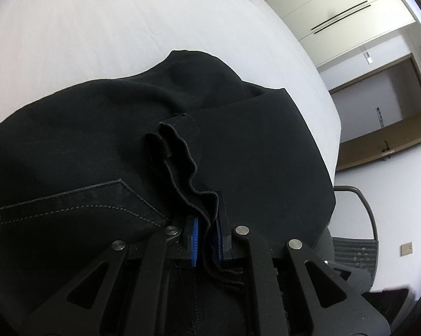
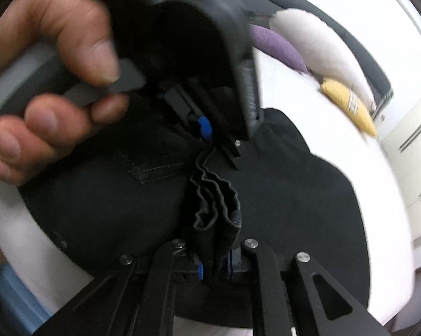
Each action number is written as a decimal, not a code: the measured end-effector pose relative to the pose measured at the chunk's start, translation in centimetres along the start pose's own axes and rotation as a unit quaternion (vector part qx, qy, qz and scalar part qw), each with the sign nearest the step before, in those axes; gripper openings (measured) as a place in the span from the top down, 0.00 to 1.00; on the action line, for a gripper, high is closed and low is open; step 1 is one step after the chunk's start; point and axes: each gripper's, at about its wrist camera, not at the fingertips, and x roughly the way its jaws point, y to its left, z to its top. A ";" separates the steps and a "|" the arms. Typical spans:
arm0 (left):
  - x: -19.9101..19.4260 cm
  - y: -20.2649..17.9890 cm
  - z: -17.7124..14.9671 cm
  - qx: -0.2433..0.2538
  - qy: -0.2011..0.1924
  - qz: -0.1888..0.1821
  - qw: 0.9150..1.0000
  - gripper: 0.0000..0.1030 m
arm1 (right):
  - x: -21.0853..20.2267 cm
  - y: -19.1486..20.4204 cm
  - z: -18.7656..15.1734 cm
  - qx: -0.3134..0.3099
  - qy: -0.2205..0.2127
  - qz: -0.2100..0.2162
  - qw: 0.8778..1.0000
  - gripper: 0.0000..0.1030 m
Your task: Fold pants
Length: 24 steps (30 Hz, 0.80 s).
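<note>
The left gripper (image 1: 207, 232) pinches a wavy stack of hem edges of the black pants (image 1: 98, 145) between blue pads (image 1: 195, 231). The right gripper (image 2: 214, 266) clamps the same bunched edge at 6 o'clock. Only the right wrist view shows the person's left hand (image 2: 50, 84) at 10 o'clock, and the cushions (image 2: 308, 44) at 2 o'clock. The pants lie rumpled, stitched pocket showing, on the white bed (image 1: 84, 28). Cupboards (image 1: 336, 8) stand at 1 o'clock.

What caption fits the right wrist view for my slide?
Right gripper and left gripper both pinch the bunched edge of black pants over a white bed.
</note>
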 end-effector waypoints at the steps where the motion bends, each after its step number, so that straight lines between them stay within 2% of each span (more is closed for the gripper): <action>1: -0.1 0.0 -0.1 0.000 -0.001 0.005 1.000 0.91 | -0.2 -0.8 -0.1 0.013 0.001 0.017 1.000 0.82; 2: -0.3 0.1 -0.2 -0.001 -0.001 0.009 1.000 0.91 | -0.5 -0.6 -0.6 0.020 0.002 0.025 0.999 0.76; 5: -0.5 -0.4 -0.4 0.001 -0.006 0.028 1.000 0.90 | -1.7 -3.1 -1.4 0.058 0.005 0.097 0.994 0.54; 7: -1.6 -0.7 -0.9 0.010 -0.009 0.046 0.999 0.88 | -3.0 -5.5 -2.4 0.092 0.000 0.165 0.982 0.52; 9: -2.3 -1.3 -1.3 0.025 -0.017 0.071 0.997 0.88 | -4.1 -8.6 -3.1 0.127 -0.012 0.193 0.973 0.52; 12: -4.3 -2.0 -2.0 0.045 -0.045 0.151 0.986 0.88 | -4.3 -15.8 -3.7 0.215 -0.033 0.218 0.952 0.52; 14: -5.7 -3.0 -2.2 0.054 -0.075 0.174 0.980 0.88 | -3.7 -20.6 -4.2 0.266 -0.048 0.240 0.932 0.52; 15: -6.1 -3.7 -2.1 0.057 -0.084 0.170 0.980 0.88 | -2.5 -23.4 -4.1 0.289 -0.055 0.266 0.918 0.52; 17: -6.0 -5.4 -2.0 0.074 -0.089 0.159 0.980 0.88 | -0.6 -26.3 -4.2 0.317 -0.049 0.303 0.898 0.52; 19: -4.8 -7.2 -2.0 0.094 -0.082 0.153 0.980 0.88 | 2.1 -28.9 -4.0 0.341 -0.039 0.346 0.873 0.52; 21: -2.7 -8.4 -2.2 0.109 -0.065 0.156 0.980 0.88 | 4.4 -30.5 -3.4 0.355 -0.034 0.376 0.855 0.52; 23: -1.1 -8.1 -2.7 0.121 -0.043 0.164 0.978 0.88 | 7.3 -31.3 -2.5 0.361 -0.020 0.434 0.825 0.52; 24: -0.1 -7.8 -3.2 0.124 -0.025 0.176 0.976 0.88 | 8.3 -31.0 -2.4 0.358 -0.011 0.437 0.825 0.52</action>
